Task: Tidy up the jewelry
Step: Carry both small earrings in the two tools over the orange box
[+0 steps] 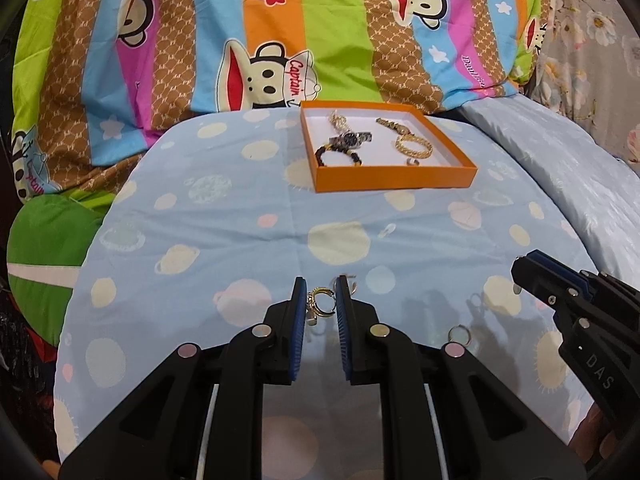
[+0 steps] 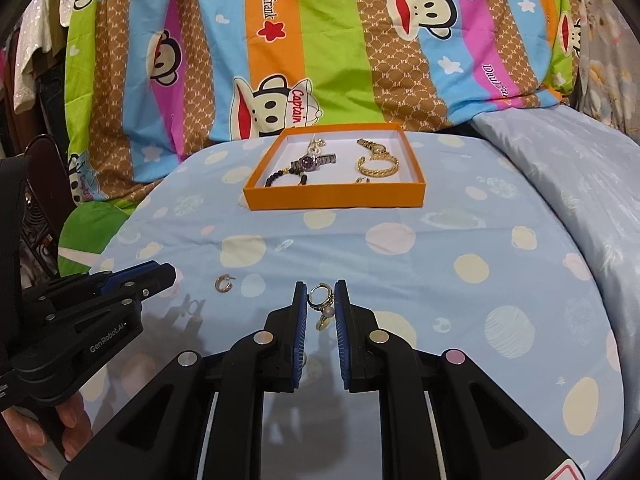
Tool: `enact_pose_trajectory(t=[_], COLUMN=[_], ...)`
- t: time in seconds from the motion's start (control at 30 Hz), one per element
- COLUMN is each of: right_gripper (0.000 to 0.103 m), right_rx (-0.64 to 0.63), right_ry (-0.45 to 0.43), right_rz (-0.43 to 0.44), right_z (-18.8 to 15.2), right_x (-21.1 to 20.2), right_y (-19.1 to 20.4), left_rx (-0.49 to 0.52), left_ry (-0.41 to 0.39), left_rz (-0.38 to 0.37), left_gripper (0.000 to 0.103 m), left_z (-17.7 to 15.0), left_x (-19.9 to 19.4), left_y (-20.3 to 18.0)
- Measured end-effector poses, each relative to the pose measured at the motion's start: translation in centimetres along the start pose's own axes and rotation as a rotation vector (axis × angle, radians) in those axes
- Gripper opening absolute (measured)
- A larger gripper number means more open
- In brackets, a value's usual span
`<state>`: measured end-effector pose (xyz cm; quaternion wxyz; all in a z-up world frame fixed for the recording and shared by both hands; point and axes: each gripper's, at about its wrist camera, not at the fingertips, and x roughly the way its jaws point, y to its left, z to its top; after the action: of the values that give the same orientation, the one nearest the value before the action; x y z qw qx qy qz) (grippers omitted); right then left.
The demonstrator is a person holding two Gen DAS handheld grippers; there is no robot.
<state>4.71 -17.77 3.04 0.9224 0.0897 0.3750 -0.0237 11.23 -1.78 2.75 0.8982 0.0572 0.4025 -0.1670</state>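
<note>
An orange box point(image 1: 394, 178) point(image 2: 336, 197) on the blue spotted cover holds a watch point(image 1: 351, 139), a black bead bracelet point(image 1: 338, 154), gold chains and a gold bangle point(image 1: 414, 147). My left gripper point(image 1: 320, 294) is shut on a gold earring point(image 1: 318, 300) held between its blue pads. My right gripper point(image 2: 321, 300) is shut on a gold hoop earring with a pearl point(image 2: 321, 305). The right gripper also shows in the left wrist view point(image 1: 520, 276); the left gripper shows in the right wrist view point(image 2: 160, 276).
A small gold hoop earring point(image 2: 223, 282) lies on the cover left of my right gripper. Another small ring point(image 1: 458, 334) lies by my left gripper's right arm. A striped cartoon-monkey blanket point(image 1: 280, 40) rises behind the box. A pale blue quilt point(image 2: 580, 168) lies at right.
</note>
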Motion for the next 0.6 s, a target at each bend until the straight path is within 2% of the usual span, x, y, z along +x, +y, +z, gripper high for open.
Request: enact_pose_trajectory(t=[0.13, 0.27, 0.5, 0.6], right_gripper=[0.013, 0.013, 0.013, 0.013], right_rx=[0.005, 0.014, 0.025, 0.02], right_ry=[-0.004, -0.001, 0.014, 0.016], right_rz=[-0.01, -0.016, -0.015, -0.013], right_z=[0.2, 0.1, -0.3, -0.3], right_x=[-0.2, -0.1, 0.5, 0.6], right_y=[-0.7, -1.3, -1.7, -1.5], left_rx=[-0.026, -0.086, -0.117, -0.116], left_ry=[-0.02, -0.033, -0.052, -0.06], left_rz=[-0.012, -0.013, 0.019, -0.018], left_gripper=[0.014, 0.014, 0.014, 0.014], left_z=[1.1, 2.1, 2.1, 1.8], left_x=[-0.7, -1.4, -2.1, -2.4], left_y=[0.8, 3.6, 6.4, 6.5])
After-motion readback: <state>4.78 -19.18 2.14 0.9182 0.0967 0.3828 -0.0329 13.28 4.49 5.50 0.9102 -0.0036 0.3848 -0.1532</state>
